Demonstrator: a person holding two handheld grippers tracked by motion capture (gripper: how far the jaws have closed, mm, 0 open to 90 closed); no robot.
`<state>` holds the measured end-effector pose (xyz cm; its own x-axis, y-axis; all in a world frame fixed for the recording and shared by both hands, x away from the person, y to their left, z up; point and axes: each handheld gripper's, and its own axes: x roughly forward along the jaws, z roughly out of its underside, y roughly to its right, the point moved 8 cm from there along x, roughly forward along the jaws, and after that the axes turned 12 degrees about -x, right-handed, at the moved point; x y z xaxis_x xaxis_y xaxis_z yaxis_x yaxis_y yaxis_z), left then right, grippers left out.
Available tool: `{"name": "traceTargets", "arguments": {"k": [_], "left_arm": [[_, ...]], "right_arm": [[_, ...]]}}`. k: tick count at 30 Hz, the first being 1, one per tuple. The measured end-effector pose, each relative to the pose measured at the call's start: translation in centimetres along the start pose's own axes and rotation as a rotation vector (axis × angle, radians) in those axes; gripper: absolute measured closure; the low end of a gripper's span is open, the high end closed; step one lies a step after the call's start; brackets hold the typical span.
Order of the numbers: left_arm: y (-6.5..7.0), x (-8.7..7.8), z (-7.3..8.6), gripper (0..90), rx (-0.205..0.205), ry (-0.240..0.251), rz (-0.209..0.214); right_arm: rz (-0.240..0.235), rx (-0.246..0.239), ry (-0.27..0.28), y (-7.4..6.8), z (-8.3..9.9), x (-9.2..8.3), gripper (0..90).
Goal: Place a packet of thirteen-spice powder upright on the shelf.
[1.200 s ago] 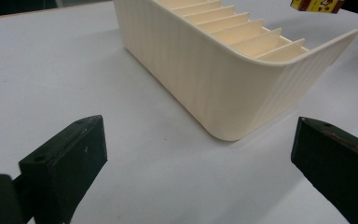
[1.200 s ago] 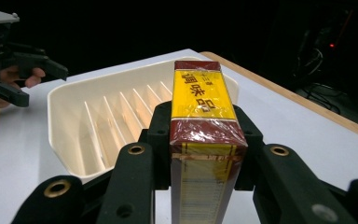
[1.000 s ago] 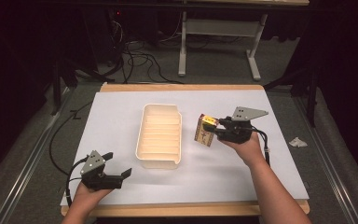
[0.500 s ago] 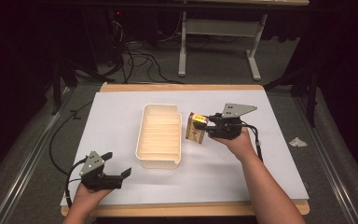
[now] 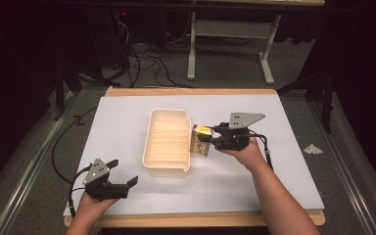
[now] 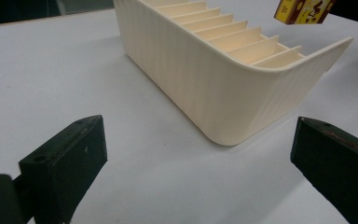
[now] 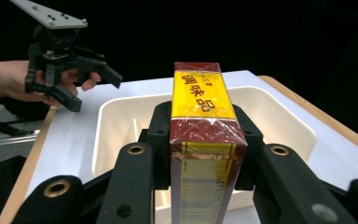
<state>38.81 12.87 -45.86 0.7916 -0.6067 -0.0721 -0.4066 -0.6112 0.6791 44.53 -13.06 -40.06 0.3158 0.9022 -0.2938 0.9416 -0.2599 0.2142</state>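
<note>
Clamped on the yellow-and-maroon box [image 5: 201, 140], the right gripper [image 5: 214, 137] holds it upright just beside the slotted cream tray's [image 5: 149, 147] right rim, far nearer than the released left gripper [image 5: 125, 172].

Lower end of box [image 7: 207, 154] cut off by bottom edge in right gripper view; sides hidden behind black jaws. Box top cropped by upper edge in left gripper view. Small print along box's near face too blurred to read. Far end of tray [image 6: 223, 79] cut off at top in left gripper view. Tray floor partly hidden behind box in right gripper view. Pale scrap [image 5: 313, 148] beside table too small to identify.
</note>
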Motion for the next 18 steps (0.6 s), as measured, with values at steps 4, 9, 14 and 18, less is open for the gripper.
{"name": "traceTargets", "arguments": {"k": [4,9,14,18], "left_arm": [[0.0,0.0,0.0,4.2,0.003,-0.004,0.001],[-0.1,0.0,0.2,4.2,0.007,-0.014,0.001],[0.0,0.1,0.2,4.2,0.004,-0.016,0.003],[0.0,0.0,0.2,4.2,0.002,-0.017,0.005]], "right_arm": [[-0.030,-0.012,0.000,-0.6,-0.2,0.4,68.6],[-0.066,-0.015,0.010,-1.3,-0.5,0.7,68.7],[-0.082,-0.020,0.017,-1.7,-0.6,1.1,68.7],[-0.097,-0.022,0.001,-2.0,-0.5,1.4,68.7]]}}
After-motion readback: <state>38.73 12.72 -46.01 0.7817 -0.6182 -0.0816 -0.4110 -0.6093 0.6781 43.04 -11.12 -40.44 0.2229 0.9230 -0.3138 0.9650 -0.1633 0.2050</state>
